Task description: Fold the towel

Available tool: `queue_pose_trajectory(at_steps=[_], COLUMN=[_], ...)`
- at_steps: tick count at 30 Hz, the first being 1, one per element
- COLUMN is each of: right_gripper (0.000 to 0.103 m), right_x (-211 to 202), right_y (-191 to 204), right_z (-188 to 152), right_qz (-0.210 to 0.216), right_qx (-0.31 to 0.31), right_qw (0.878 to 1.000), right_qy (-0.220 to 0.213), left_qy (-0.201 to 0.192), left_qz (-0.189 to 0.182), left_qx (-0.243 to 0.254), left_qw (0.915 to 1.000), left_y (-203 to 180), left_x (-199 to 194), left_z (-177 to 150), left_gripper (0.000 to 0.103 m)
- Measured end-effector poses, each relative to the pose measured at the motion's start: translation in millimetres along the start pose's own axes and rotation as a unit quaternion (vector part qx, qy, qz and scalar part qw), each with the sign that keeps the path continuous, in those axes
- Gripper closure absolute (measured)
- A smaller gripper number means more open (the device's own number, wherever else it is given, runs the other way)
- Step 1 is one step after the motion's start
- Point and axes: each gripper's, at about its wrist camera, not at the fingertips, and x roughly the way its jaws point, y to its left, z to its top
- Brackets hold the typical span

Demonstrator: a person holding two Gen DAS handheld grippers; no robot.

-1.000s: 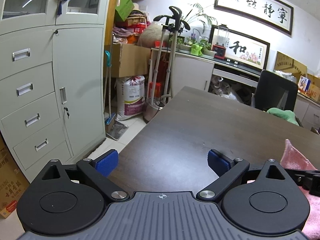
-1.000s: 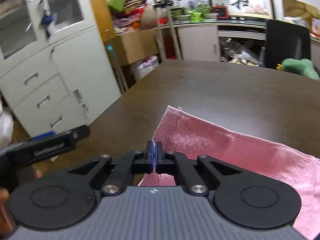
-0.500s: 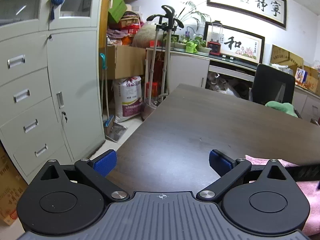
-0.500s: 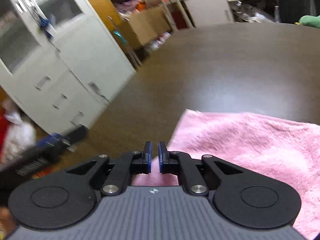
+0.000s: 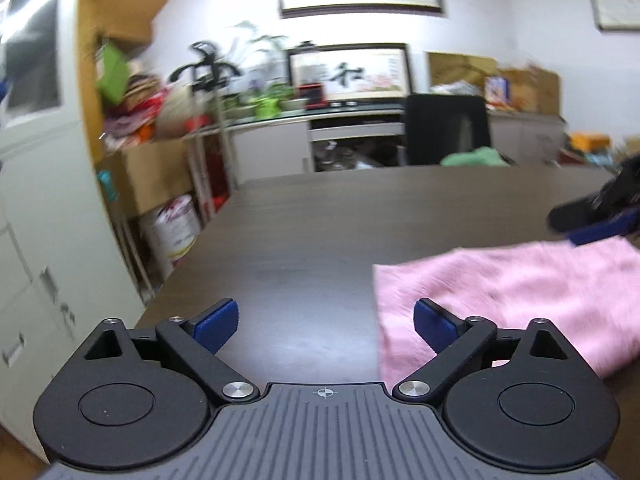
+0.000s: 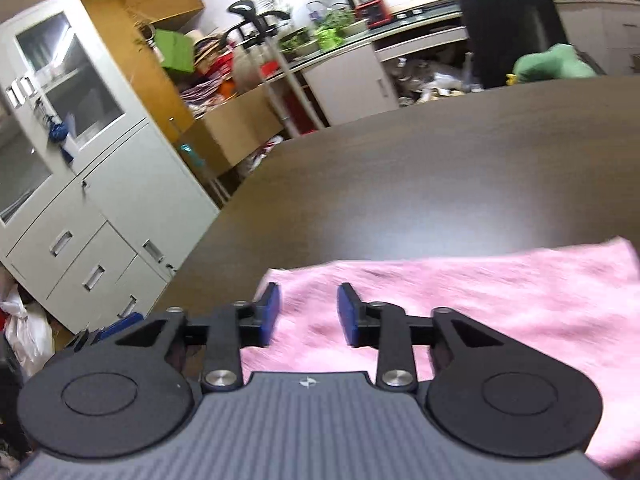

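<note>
Released — fluffy pink towel (image 6: 460, 300), right tool (image 6: 306, 310) opening

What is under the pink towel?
The pink towel lies flat on the dark brown table, so tabletop is all that shows around it. Anything beneath the cloth is covered and cannot be seen, though no lump shows.

towel (image 5: 508, 300) | pink, fluffy terry | lying flat and spread on the dark worktop (image 5: 320, 232) | near its left edge | left corner squared off
</note>
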Motion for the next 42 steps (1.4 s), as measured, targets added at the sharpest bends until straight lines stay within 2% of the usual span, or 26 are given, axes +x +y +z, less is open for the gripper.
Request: queue_pose_trajectory(at_steps=[3,6,8,12,16,18,21,22,23,25,29,32,35,37,40,42], right_gripper=[0.051,0.053,0.053,0.051,0.049,0.049,0.049,0.049,0.055,0.056,0.049,0.047,0.043,0.046,0.045,0.043], right_x=[-9,-13,-28,-52,-55,-44,-28,-29,-24,-26,-35,-57,-61,-54,-55,-64], right_y=[-30,-57,-68,-67,-81,-91,-108,-110,-117,-122,-125,-124,-126,-132,-138,-137], right_z=[-16,-31,-34,-22,-3,2,-8,-9,-17,-20,-22,-31,-41,-48,-54,-52], right_qz=[-0.043,-0.066,-0.043,-0.059,-0.065,-0.056,-0.036,-0.042,-0.076,-0.075,-0.092,-0.040,-0.007,-0.034,-0.030,-0.032], right_qx=[0.019,0.045,0.056,0.037,0.045,0.064,0.091,0.091,0.082,0.078,0.086,0.084,0.085,0.095,0.104,0.106], right_qw=[0.999,0.996,0.997,0.997,0.996,0.996,0.995,0.995,0.994,0.994,0.992,0.995,0.996,0.995,0.994,0.994], right_qy=[0.019,0.042,0.030,-0.021,-0.047,-0.037,-0.004,-0.002,0.008,0.000,-0.005,-0.032,-0.019,0.006,0.005,-0.011], left_qy=[0.027,0.048,0.047,0.010,-0.020,-0.012,-0.001,0.008,0.017,0.034,0.041,0.036,0.034,0.034,0.036,0.037], left_qz=[0.001,0.011,0.015,0.040,0.018,0.009,0.010,0.008,0.005,0.004,-0.001,0.000,0.005,0.005,0.004,0.005], left_qx=[0.041,0.065,0.076,0.057,0.041,0.053,0.080,0.085,0.088,0.095,0.095,0.097,0.104,0.103,0.098,0.096], left_qw=[0.9988,0.9966,0.9959,0.9975,0.9988,0.9985,0.9968,0.9963,0.9959,0.9948,0.9946,0.9946,0.9940,0.9941,0.9945,0.9947], left_y=[-12,-17,-20,-21,-31,-42,-57,-60,-59,-59,-55,-54,-56,-57,-55,-54], left_x=[8,15,13,4,4,12,26,30,32,37,36,34,34,34,33,34], left_z=[-4,-9,-12,-5,18,23,20,17,14,7,1,-1,1,0,0,0], left_gripper=[0.016,0.016,0.016,0.017,0.017,0.017,0.018,0.018,0.019,0.019,0.019,0.019,0.019,0.019,0.017,0.016])
